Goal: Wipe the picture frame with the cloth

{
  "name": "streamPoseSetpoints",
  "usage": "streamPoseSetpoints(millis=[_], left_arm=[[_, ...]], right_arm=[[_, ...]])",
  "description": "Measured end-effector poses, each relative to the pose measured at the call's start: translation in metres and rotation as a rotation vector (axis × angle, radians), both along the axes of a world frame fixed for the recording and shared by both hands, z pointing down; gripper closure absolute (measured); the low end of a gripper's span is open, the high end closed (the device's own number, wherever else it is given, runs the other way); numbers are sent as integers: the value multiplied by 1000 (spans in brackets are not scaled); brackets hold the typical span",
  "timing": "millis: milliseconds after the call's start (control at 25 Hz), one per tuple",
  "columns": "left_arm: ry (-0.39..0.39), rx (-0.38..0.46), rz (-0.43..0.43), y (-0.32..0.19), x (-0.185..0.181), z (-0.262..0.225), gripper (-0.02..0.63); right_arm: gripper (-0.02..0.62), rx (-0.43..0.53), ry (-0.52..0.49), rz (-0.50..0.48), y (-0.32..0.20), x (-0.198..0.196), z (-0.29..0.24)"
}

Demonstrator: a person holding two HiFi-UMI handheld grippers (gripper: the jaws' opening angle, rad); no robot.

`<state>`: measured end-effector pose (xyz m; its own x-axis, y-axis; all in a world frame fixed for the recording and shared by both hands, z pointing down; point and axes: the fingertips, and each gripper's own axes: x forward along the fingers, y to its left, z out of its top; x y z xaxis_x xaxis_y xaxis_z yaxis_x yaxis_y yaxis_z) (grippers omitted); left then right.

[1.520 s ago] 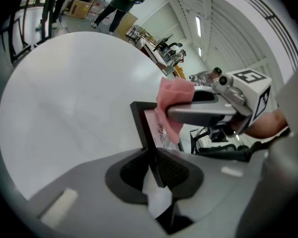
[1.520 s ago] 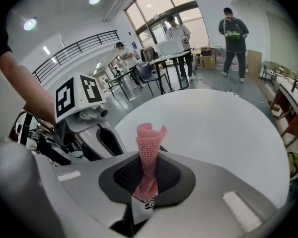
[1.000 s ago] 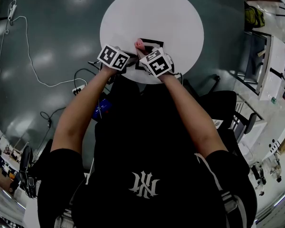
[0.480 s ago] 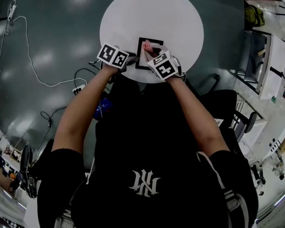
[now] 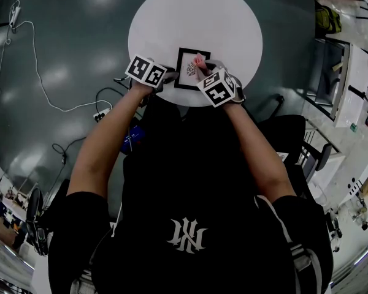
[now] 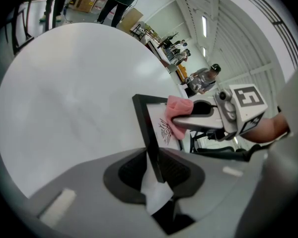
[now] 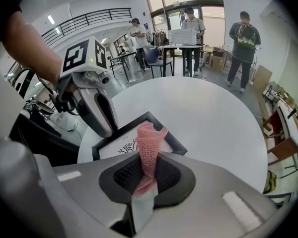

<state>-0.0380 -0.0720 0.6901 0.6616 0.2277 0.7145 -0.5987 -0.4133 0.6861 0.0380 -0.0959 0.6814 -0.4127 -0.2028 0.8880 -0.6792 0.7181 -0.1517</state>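
Observation:
A black picture frame (image 5: 179,70) with a small drawing lies on the round white table (image 5: 196,17). My left gripper (image 5: 169,78) sits at the frame's left edge. In the left gripper view that edge (image 6: 151,133) runs between the jaws of the left gripper (image 6: 156,178). The jaws have just been opening and now stand a little off the edge, with bare table showing between them. My right gripper (image 7: 146,175) is shut on a rolled pink cloth (image 7: 149,143), whose tip rests over the frame's (image 7: 171,140) right part. In the head view the cloth (image 5: 199,60) pokes out beyond the right gripper (image 5: 202,72).
The table edge is close behind both hands. Several people (image 7: 243,33) stand by desks beyond the table. A chair (image 7: 283,138) is at the right. Cables (image 5: 37,72) trail over the dark floor to the left, and desks (image 5: 346,84) stand to the right.
My right gripper has carried the pink cloth rightwards across the frame, uncovering the drawing. The left gripper has stayed at the frame's left edge.

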Motion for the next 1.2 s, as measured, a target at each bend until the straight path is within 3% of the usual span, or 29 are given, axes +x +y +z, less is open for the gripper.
streamPoseSetpoints(millis=[400,560,680,800,960,1200], left_arm=[[11,-8,-9,1,0,-1,534],[15,-7,-7,1,0,-1,535],[14,-6,-8,1,0,-1,535],[12,-4,-8,2,0,0,535],[11,-1,-7,1,-2,1,535],[10,1,-3,2,1,2,535]], right_arm=[[555,-19,50,101,-1,41,-1],[555,-7,-90,119,-7,13,-24],[555,-22,-206,56,-9,-23,-35],[555,-38,-250,-36,-7,-54,-32],[555,-62,-247,-139,-3,-80,-16],[558,-65,-183,-228,4,-76,-2]])
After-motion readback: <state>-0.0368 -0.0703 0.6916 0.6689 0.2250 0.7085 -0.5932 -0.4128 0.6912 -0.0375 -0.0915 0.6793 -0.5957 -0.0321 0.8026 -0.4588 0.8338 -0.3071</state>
